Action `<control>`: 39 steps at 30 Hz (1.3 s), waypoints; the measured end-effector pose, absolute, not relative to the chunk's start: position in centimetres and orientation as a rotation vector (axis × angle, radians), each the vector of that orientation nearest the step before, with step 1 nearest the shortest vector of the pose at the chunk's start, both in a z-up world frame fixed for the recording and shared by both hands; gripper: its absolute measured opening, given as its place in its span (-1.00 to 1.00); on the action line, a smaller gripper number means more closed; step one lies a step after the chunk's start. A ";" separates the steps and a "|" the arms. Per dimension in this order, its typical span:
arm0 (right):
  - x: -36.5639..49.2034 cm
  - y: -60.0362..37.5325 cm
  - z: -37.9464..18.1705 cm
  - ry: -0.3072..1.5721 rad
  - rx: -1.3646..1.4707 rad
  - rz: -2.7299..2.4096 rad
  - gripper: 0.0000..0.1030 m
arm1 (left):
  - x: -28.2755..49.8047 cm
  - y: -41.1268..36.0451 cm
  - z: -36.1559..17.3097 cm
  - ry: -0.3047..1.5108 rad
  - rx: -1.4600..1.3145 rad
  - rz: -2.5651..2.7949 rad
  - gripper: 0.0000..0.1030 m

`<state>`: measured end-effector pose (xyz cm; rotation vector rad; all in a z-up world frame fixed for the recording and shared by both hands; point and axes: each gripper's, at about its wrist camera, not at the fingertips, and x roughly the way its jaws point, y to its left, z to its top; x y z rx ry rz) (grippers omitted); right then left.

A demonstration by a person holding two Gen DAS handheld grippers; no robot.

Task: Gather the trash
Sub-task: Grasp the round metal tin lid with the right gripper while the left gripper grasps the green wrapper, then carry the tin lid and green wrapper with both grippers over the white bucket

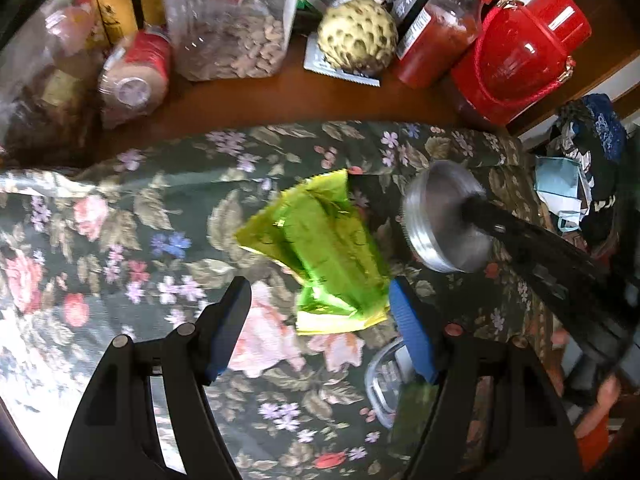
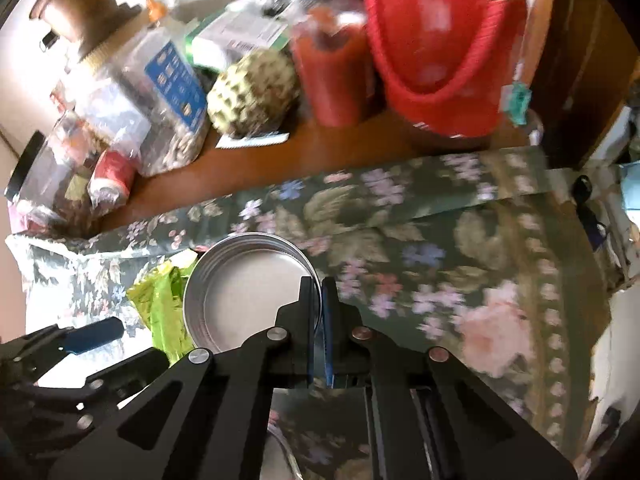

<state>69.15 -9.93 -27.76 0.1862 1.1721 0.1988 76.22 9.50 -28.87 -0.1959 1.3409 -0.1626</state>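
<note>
On the far left of the wooden table (image 1: pixel 248 100) sit a tipped-over red cup (image 1: pixel 136 76) and a clear bag of nuts (image 1: pixel 232 32), then a bumpy green fruit (image 1: pixel 358 36), a sauce bottle (image 1: pixel 440 40) with a red cap, and a big red jar (image 1: pixel 524 52) at the right. Nearer the cameras the table is covered by a dark flowered cloth (image 1: pixel 120 220). On it, about midway across, lies the trash: a crumpled shiny green wrapper (image 1: pixel 320 248). The left gripper (image 1: pixel 320 320) hangs over the wrapper's near end with its fingers spread wide, one on each side, and the right-hand blue pad (image 1: pixel 412 332) is just at the wrapper's edge; whether it touches cannot be told. Just right of the wrapper is a shallow round metal lid (image 1: pixel 444 220), lying open side up on the cloth. In the right wrist view the right gripper (image 2: pixel 319 292) has its fingers pinched tight on the lid's thin rim (image 2: pixel 316 276), one finger inside and one outside. A clear plastic container (image 1: pixel 384 384) lies on the cloth below the left gripper's right finger.
</note>
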 end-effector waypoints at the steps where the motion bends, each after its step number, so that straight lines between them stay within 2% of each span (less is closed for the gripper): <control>1: 68.9 -10.8 -27.4 1.164 0.188 0.190 -0.94 | 76.4 9.2 -29.1 1.345 -0.191 -0.150 0.37; 8: 66.3 -15.5 -24.2 1.116 0.205 0.118 -0.94 | 77.5 6.2 -30.5 1.348 -0.117 -0.074 0.37; 10: 65.6 -16.9 -23.3 1.103 0.211 0.097 -0.94 | 77.5 5.3 -30.8 1.345 -0.095 -0.068 0.29; 15: 64.6 -19.1 -21.5 1.063 0.242 0.066 -0.94 | 77.6 3.5 -31.0 1.317 -0.073 -0.024 -0.21; 17: 64.4 -19.2 -20.8 1.046 0.235 0.068 -0.94 | 77.3 3.8 -30.5 1.330 -0.143 -0.057 -0.27; 29: 60.0 -22.7 -14.5 0.888 0.208 0.146 -0.94 | 70.2 2.9 -19.7 1.098 -0.146 0.009 -0.36; 39: 55.3 -24.4 -10.4 0.783 0.152 0.326 -0.94 | 58.2 0.7 -9.4 0.846 -0.226 0.079 -0.38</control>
